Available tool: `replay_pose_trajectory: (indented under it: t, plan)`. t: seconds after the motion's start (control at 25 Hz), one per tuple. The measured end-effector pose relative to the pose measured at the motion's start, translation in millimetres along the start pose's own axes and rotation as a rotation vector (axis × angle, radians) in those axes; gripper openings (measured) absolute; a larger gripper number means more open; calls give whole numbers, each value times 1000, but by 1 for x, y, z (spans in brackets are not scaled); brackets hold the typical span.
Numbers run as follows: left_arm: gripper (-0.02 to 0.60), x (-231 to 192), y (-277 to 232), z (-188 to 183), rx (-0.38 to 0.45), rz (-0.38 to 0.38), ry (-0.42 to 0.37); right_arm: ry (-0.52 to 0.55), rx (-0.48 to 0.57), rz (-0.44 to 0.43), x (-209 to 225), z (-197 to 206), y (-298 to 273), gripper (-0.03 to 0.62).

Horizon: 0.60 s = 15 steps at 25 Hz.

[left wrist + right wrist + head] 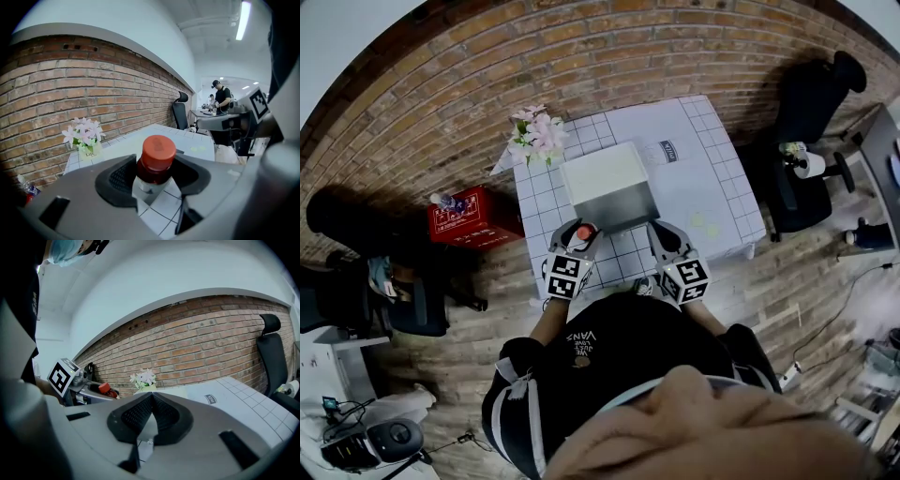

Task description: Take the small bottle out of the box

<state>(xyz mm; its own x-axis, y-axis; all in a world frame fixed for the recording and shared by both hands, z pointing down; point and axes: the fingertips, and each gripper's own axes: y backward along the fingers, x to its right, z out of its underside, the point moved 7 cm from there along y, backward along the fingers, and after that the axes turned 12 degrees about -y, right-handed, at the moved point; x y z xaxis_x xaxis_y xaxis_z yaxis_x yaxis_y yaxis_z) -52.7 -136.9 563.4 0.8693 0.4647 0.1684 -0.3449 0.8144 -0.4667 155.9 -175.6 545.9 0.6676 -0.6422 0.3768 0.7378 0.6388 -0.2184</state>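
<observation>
My left gripper [155, 182] clamps the small dark bottle with a red cap [157, 151] below its cap; probably light, rigid, slippery; right gripper [152, 414] pinched together, empty

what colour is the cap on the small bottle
Orange-red. The cap of the small bottle shows best in the left gripper view.

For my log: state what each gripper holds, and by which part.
Left gripper holds the bottle by its body, just under the red cap. Right gripper is shut and empty.
</observation>
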Motion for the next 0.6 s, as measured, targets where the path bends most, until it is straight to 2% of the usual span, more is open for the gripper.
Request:
replay_pose_trajectory:
  t: [0.6]
  plan:
    - [227,-12,63,24,23,-11,14,-8,-10,19,-57,22,2,-5]
